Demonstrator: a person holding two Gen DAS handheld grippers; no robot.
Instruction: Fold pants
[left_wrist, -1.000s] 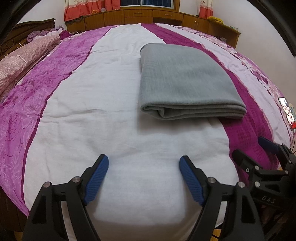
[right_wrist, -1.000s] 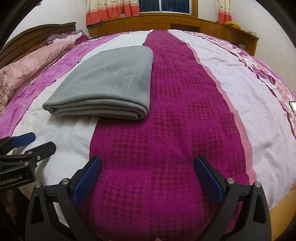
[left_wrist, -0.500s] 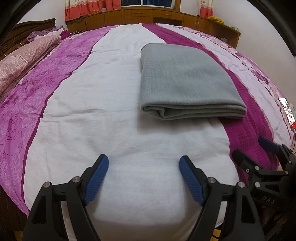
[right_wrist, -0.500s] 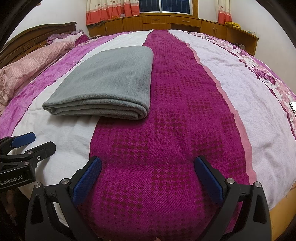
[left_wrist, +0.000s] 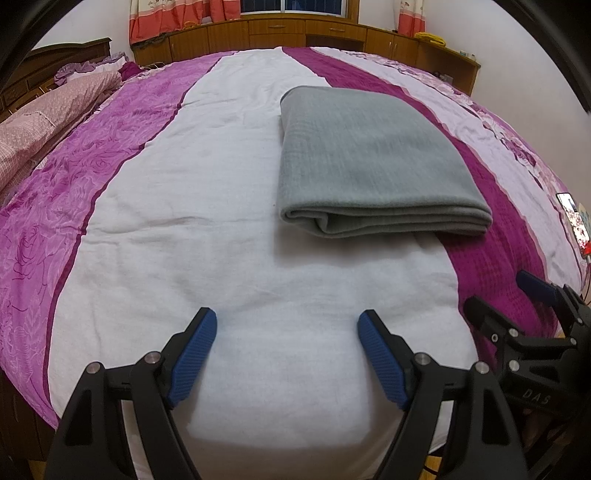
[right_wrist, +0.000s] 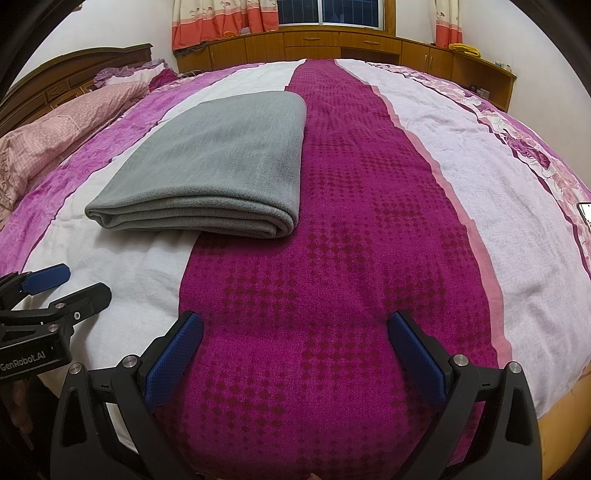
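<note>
The grey pants (left_wrist: 369, 162) lie folded into a flat rectangle of several layers on the bed, straddling the white and dark magenta stripes; the same bundle (right_wrist: 218, 166) shows at upper left in the right wrist view. My left gripper (left_wrist: 287, 325) hovers open over the white stripe near the bed's front edge, well short of the pants, nothing between its blue pads. My right gripper (right_wrist: 295, 325) stands open over the magenta stripe, to the right of the pants and nearer the front edge, also empty. Each gripper appears at the edge of the other's view.
The striped bedspread (left_wrist: 147, 184) covers a wide bed. Pink pillows (right_wrist: 55, 129) sit at the far left by a wooden headboard. Wooden cabinets (right_wrist: 332, 44) and curtains line the far wall. A phone (left_wrist: 572, 218) lies near the bed's right edge.
</note>
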